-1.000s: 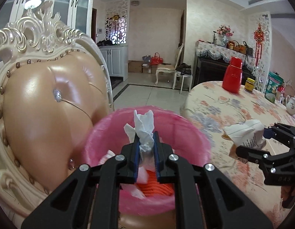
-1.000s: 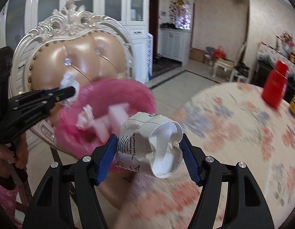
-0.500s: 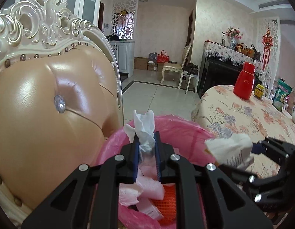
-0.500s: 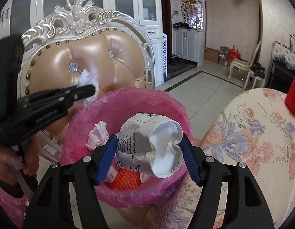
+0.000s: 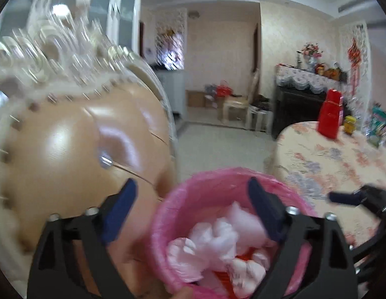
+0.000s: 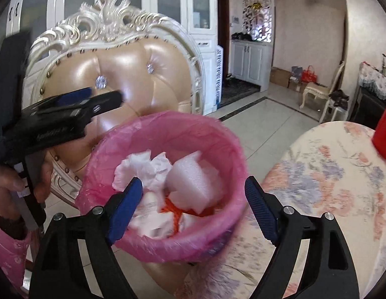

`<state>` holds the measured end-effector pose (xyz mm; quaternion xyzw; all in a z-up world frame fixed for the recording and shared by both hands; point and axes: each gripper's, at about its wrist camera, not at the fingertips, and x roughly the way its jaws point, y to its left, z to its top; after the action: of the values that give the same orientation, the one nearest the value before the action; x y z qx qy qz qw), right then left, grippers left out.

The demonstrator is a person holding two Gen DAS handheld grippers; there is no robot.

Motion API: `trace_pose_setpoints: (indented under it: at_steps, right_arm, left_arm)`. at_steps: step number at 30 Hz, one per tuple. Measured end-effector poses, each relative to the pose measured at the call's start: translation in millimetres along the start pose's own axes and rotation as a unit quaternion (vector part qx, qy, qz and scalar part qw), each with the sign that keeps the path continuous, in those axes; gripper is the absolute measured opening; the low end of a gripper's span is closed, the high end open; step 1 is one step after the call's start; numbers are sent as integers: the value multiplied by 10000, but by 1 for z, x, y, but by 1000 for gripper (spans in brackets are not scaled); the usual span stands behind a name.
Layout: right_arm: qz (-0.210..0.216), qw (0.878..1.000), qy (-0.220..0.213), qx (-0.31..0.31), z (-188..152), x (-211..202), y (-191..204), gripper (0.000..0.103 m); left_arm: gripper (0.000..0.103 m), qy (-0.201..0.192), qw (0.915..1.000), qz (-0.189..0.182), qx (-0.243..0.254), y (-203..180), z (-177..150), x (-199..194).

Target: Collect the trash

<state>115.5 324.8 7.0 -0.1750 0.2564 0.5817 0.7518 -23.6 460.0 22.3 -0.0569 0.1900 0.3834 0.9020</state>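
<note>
A pink-lined trash bin (image 6: 225, 154) stands on a chair seat and holds crumpled white tissues (image 6: 145, 167), a white foam piece (image 6: 193, 182) and something orange. It also shows in the left wrist view (image 5: 168, 211). My right gripper (image 6: 193, 204) is open and empty just above the bin's near rim. My left gripper (image 5: 190, 204) is open and empty over the bin's left side. It shows in the right wrist view (image 6: 93, 102) at the bin's upper left. The left wrist view is blurred.
An ornate cream chair with a tan padded back (image 6: 133, 69) stands behind the bin. A table with a floral cloth (image 6: 330, 186) is to the right, with a red container (image 5: 330, 114) on it. Tiled floor (image 6: 267, 114) lies beyond.
Both grippers have opened. The tissue left my left gripper and the crumpled paper cup left my right gripper; more white trash now lies in the bin. The left gripper moved left.
</note>
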Motion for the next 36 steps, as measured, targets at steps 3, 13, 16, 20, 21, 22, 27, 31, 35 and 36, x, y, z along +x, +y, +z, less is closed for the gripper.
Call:
trace_pose_setpoints:
  at_steps: [3, 13, 16, 20, 21, 22, 27, 31, 35, 36]
  right_arm:
    - [-199, 9994, -238, 123, 3, -26, -10, 79]
    - [-491, 9951, -830, 231, -8, -120, -35, 84]
    - [-427, 9955, -802, 252, -23, -135, -43, 84]
    - [-411, 9953, -820, 310, -40, -151, -51, 84]
    - [-386, 9953, -830, 328, -44, -154, -54, 84]
    - [-344, 9954, -821, 352, -48, -156, -57, 84]
    - [-288, 9962, -769, 294, -67, -164, -63, 84]
    - [-184, 9955, -860, 349, -70, -167, -65, 84]
    - [-140, 9961, -843, 226, -71, -167, -60, 84]
    - [-166, 9964, -820, 164, -72, -167, -59, 84]
  left_arm:
    - [98, -432, 9986, 263, 162, -5, 2, -28]
    - [99, -529, 9977, 376, -171, -28, 0, -105]
    - [99, -416, 9983, 377, -174, -44, -11, -124]
    - [99, -221, 9995, 221, -42, -76, -29, -144]
    - [99, -189, 9996, 207, -17, -82, -33, -149]
    - [99, -152, 9997, 194, 8, -89, -37, -153]
    - [99, -180, 9997, 189, -36, -110, -46, -174]
    - [98, -189, 9995, 203, -115, -118, -52, -188]
    - [99, -102, 9996, 267, -72, -127, -58, -193]
    - [99, -70, 9994, 308, -108, -129, -60, -194]
